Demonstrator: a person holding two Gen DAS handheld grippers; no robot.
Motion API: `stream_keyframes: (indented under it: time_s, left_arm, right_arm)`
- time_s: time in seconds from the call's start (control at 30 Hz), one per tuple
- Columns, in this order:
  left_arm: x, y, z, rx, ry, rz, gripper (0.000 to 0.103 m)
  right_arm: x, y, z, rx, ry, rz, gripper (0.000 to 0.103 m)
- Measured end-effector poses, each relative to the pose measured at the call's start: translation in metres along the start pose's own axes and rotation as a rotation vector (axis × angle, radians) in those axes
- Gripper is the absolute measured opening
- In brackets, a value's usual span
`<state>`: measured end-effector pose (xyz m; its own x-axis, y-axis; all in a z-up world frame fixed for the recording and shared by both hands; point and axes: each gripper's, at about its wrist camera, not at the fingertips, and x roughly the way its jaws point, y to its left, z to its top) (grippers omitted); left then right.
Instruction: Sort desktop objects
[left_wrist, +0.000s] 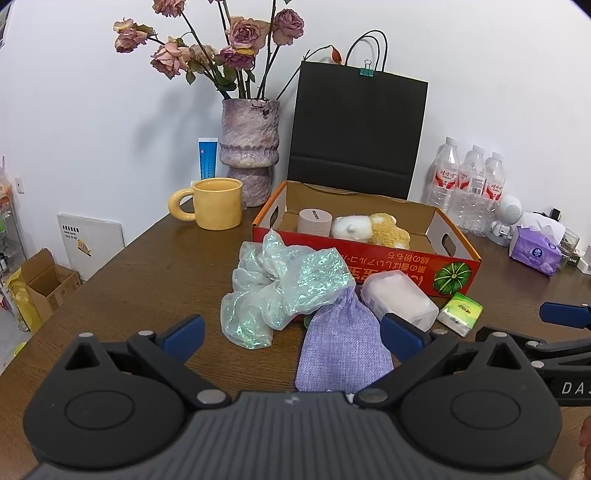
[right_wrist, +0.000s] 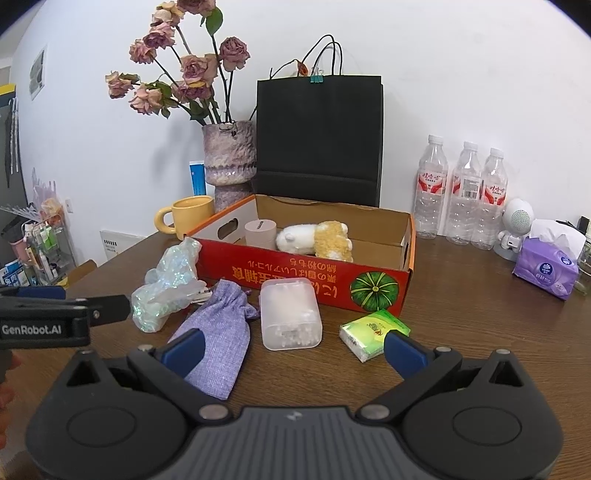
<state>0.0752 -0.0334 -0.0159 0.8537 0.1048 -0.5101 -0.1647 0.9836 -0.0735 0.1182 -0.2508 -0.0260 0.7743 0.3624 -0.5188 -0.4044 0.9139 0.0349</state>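
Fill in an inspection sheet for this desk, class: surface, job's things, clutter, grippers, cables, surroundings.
Surface: brown wooden table.
Job's things: red cardboard box holds a plush toy and round container; before it lie an iridescent bag, purple pouch, clear plastic case, green tissue pack.
Clutter: yellow mug, vase of roses, black paper bag, three water bottles, purple tissue pack.
Grippers: left gripper and right gripper, jaws open, empty.
Cables: nothing seen.
Surroundings: white wall.

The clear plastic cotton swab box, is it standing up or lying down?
Lying down: the clear plastic cotton swab box rests on its broad side on the table.
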Motion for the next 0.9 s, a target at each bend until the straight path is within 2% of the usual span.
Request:
stream_keyframes:
  time_s: [0.6, 0.9]
  left_arm:
    - [0.007, 0.000, -0.005, 0.005, 0.027, -0.020, 0.103]
    - [0.009, 0.004, -0.003, 0.002, 0.035, 0.003, 0.103]
  right_arm:
    - [0.012, -0.002, -0.004, 0.008, 0.040, 0.003, 0.103]
    - [0.015, -0.008, -0.004, 0.033, 0.049, 0.016, 0.103]
